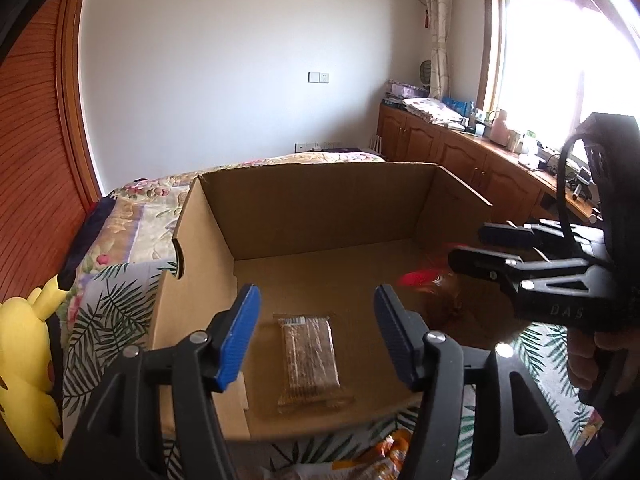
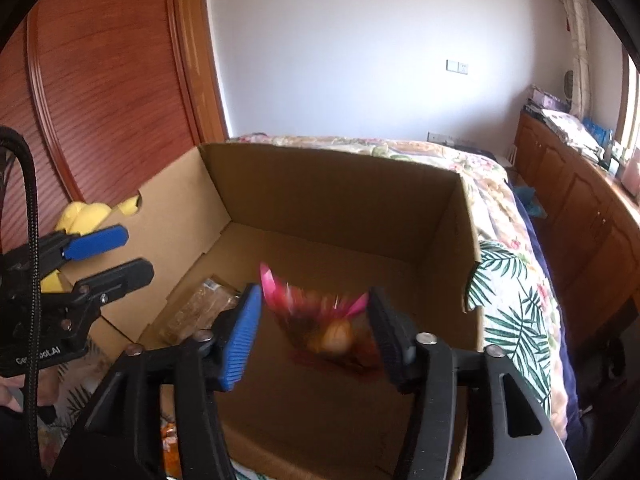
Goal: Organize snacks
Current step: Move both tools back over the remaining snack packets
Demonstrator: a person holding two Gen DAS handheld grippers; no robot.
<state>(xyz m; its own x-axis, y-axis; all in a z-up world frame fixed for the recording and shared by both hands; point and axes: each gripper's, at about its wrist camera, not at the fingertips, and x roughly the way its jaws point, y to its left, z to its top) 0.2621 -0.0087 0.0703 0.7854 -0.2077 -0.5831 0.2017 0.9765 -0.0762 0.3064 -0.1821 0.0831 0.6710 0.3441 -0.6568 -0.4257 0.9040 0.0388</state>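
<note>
Dropping the red bag (image 2: pixel 332 332) is the step in hand, by my reading: the right claw (image 2: pixel 316 336) hangs spread over the box (image 2: pixel 340 184), and the bag shows blurred between its fingers, touching neither as far as I can tell. To do it well, I would keep the claw wide and level until the bag lies on the box floor, then lift straight up, clear of the right wall. The bag sits towards the right side of the box; the brown bar (image 1: pixel 310 360) lies flat near the front left corner, well apart from it. The left claw (image 1: pixel 316 340) hangs spread above that bar, holding nothing. The box rests on the bed (image 2: pixel 508 280), with orange packets (image 1: pixel 394 452) on the bed just before the box's front edge, likely next.
</note>
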